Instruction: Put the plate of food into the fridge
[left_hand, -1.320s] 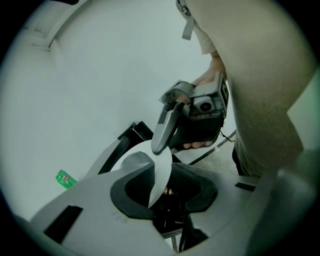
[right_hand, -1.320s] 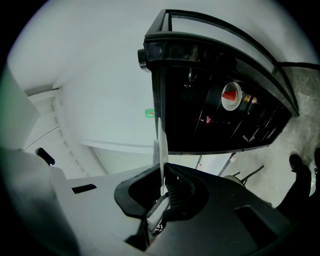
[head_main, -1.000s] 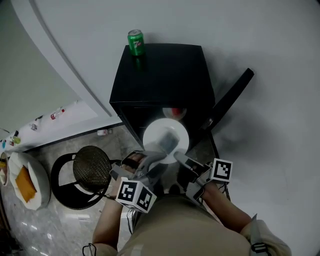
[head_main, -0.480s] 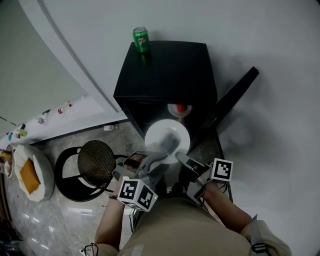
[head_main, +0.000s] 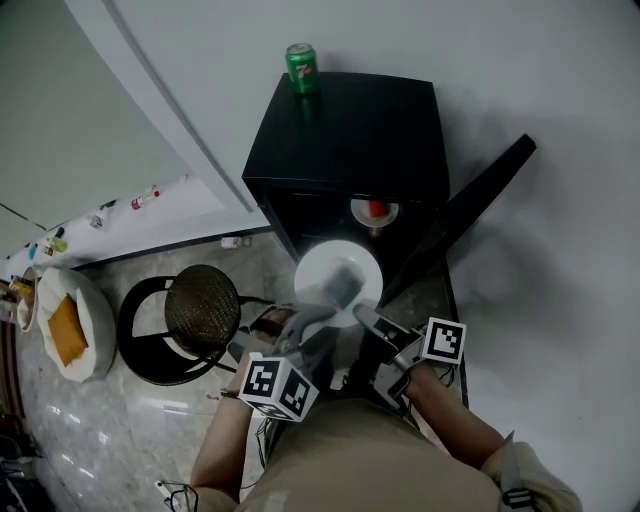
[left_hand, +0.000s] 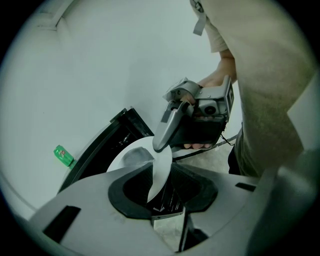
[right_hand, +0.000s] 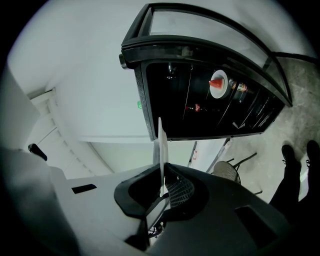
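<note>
I have the plate (head_main: 338, 283) pinched at its near rim from two sides: my left gripper (head_main: 303, 318) is clamped on the lower left edge and my right gripper (head_main: 366, 318) on the lower right edge, each with the rim wedged between its pads. The plate hangs just below the middle of the head view, right in front of the dark mouth of the black fridge (head_main: 350, 130). The fridge door (head_main: 470, 205) is swung out towards the right of the frame. I judge the plate to be stiff, smooth and breakable. The thin glazed rim could slip under the pads, so I keep both holds opposite each other and the plate level. The pale greyish food (head_main: 343, 277) sits loose near the centre and could slide if I tipped it; I cannot tell what it is. With so little on it the plate looks light, and the two grips seem ample. Inside the fridge, higher in the frame, a small dish (head_main: 375, 211) with something red takes up part of a shelf. A green can (head_main: 302, 67) stands on the fridge's top at the upper middle, and its label is too small to read. I can make out no other writing.
</note>
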